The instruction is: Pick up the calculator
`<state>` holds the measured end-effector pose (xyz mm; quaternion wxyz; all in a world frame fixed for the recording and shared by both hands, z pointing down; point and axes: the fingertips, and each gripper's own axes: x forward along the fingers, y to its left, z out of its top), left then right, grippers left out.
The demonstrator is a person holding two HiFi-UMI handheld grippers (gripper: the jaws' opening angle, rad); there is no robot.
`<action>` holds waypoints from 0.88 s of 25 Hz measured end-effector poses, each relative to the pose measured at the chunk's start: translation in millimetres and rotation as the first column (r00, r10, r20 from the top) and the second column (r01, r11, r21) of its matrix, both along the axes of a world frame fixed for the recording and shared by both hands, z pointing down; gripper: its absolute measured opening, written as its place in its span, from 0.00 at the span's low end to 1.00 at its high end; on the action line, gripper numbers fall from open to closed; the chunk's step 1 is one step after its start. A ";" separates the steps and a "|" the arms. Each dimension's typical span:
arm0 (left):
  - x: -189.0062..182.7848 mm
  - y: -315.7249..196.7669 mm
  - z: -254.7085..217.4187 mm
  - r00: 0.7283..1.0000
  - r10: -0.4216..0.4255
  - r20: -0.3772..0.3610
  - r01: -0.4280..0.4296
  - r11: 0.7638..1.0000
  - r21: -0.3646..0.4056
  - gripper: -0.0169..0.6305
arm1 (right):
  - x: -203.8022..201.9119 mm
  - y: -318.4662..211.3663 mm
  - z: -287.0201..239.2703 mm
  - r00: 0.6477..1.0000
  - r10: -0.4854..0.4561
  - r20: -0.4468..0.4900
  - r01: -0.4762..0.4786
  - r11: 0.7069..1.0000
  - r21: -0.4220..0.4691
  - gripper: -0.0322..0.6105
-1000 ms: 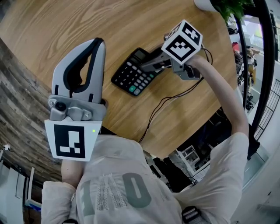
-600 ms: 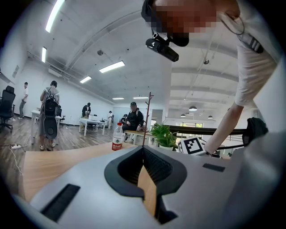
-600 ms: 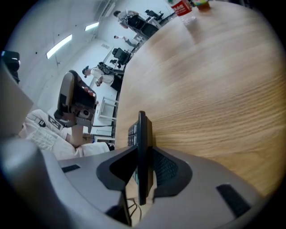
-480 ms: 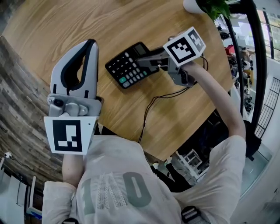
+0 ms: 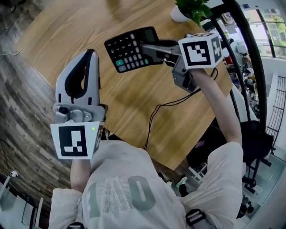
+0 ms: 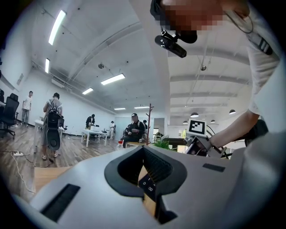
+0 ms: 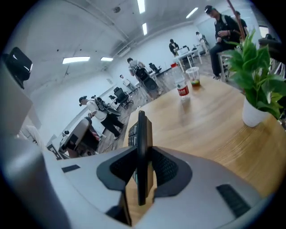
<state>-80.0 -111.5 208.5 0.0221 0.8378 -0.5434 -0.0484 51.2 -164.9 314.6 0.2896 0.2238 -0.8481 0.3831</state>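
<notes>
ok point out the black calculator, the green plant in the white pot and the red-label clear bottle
black calculator [image 5: 127,53]: head view, on its keypad
green plant in white pot [image 7: 253,115]: right gripper view, on the pot
red-label clear bottle [image 7: 181,91]: right gripper view, on the label

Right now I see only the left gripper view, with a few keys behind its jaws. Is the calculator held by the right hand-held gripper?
Observer: Yes. In the right gripper view the right hand-held gripper is shut on the calculator, with one pad on each face.
Operator: Where on the calculator does it grip?
Observer: In the head view it grips at the end near the display, and the keys face up toward the camera.
Operator: Is anything else close to it?
Observer: A black cable runs from that gripper over the table toward the person, and a potted plant stands just beyond the gripper.
</notes>
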 end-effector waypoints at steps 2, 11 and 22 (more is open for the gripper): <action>2.9 8.0 -10.6 1.000 0.002 0.011 -0.002 1.000 0.012 0.04 | 2.5 3.4 -23.0 0.998 0.050 0.038 -0.053 0.996 0.067 0.22; -3.1 57.8 -54.7 0.998 0.032 0.044 -0.036 0.996 0.086 0.04 | 3.7 45.3 -100.0 0.943 0.255 0.213 -0.315 0.889 0.331 0.22; -6.0 97.0 -99.9 0.997 0.068 0.034 -0.074 0.978 0.197 0.04 | -14.4 108.0 -158.3 0.862 0.351 0.366 -0.501 0.698 0.511 0.22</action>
